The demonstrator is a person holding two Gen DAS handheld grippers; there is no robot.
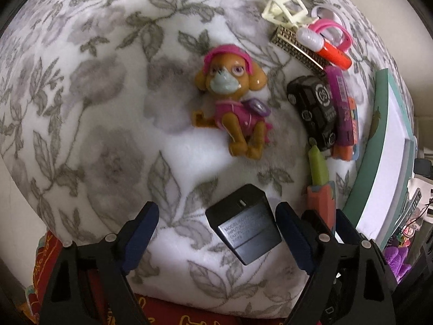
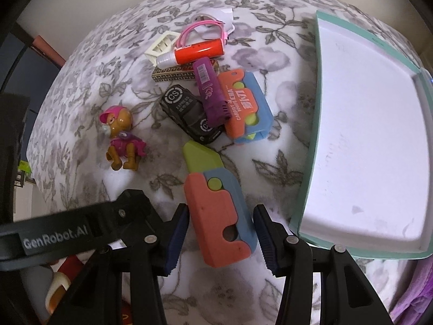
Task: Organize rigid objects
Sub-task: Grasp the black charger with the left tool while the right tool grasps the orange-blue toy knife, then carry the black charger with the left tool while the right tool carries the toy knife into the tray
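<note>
Okay: left gripper point(image 1: 216, 222) points down over a floral blanket point(image 1: 108, 108), jaws wide apart. A black charger block point(image 1: 243, 227) sits between them, close to the right-side pad; a clear gap on the other side, no pressing visible, so not gripped.

Right gripper point(image 2: 220, 233) has its jaws partly closed on the orange-and-blue toy knife point(image 2: 219, 211), pads against both sides of the handle, green blade pointing away from the camera.

Puppy figure point(image 1: 232, 103) in pink outfit lies on its back alone mid-blanket, apart from the rest.

Clutter pile beyond the knife: black toy car point(image 2: 189, 116), purple tube point(image 2: 209, 92) lying across the car and a second orange-and-blue toy knife point(image 2: 243, 105), touching both. Further back, an orange marker point(image 2: 194, 51) with white cap rests on a patterned gold bar point(image 2: 173, 75), a cream hair clip point(image 2: 159, 46) just beside it, a pink cord loop point(image 2: 200, 27) behind.

White tray with teal rim point(image 2: 319, 108) lies on the blanket to the right of the pile, near the right gripper, nothing visible inside it.
</note>
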